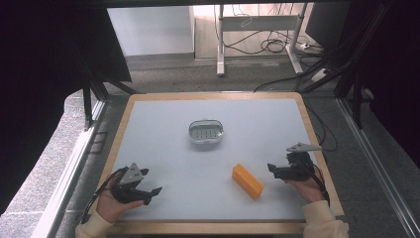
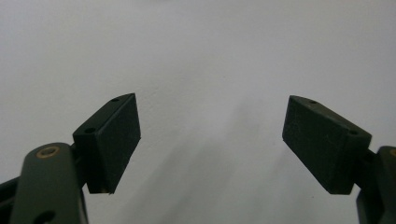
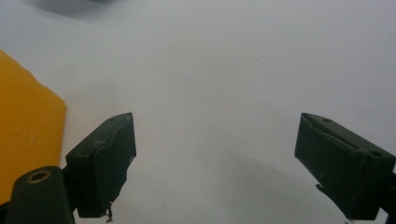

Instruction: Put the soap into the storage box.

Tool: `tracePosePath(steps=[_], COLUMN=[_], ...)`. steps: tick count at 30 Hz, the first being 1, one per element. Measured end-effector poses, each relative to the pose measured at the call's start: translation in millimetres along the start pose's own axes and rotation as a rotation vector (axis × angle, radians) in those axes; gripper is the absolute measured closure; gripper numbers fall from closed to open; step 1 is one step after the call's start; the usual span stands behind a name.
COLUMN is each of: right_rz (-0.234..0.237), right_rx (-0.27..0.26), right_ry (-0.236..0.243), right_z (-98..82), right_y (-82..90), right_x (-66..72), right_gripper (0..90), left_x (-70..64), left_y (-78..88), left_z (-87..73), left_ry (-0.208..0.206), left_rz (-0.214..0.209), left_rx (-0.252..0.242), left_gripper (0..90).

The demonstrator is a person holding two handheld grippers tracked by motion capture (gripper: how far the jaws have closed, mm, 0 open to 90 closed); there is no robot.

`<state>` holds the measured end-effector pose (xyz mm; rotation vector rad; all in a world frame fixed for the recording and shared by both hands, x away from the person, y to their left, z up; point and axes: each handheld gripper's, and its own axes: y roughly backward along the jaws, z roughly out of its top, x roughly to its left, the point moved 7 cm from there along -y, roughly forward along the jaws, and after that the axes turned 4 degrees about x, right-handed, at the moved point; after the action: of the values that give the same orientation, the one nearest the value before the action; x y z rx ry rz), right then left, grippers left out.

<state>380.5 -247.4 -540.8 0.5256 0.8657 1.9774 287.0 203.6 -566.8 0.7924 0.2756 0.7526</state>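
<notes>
An orange block (image 1: pixel 247 181) lies on the pale table top (image 1: pixel 163 129), right of centre near the front. Its edge fills the left side of the right gripper view as the orange block (image 3: pixel 25 130). A small oval clear dish (image 1: pixel 205 131) with a dark grid inside stands in the middle of the table. My right gripper (image 1: pixel 271 170) rests at the right edge, a short way right of the block, jaws wide apart and empty (image 3: pixel 215 161). My left gripper (image 1: pixel 152 194) sits at the front left, open (image 2: pixel 210 140) over bare table.
The table has a raised wooden rim (image 1: pixel 213 94). Beyond it are a grey floor, desk legs (image 1: pixel 220 44) and loose cables (image 1: pixel 270 44). Dark curtains hang at both sides.
</notes>
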Motion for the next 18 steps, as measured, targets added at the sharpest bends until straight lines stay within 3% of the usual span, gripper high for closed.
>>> tracePosePath(steps=[9,18], right_rz=[0.002,0.021], right_rx=[-0.02,-0.027], right_ry=[-0.005,0.032], right_z=[2.0,7.8], right_y=[7.8,14.1], right_x=[0.5,11.7], right_gripper=[13.5,15.3], left_x=[1.2,1.9], left_y=[-0.7,1.6], left_z=[1.2,2.5], left_ry=[0.0,0.001], left_rz=[-0.001,-0.003], left_rx=[0.0,-0.007], left_gripper=[19.2,19.3])
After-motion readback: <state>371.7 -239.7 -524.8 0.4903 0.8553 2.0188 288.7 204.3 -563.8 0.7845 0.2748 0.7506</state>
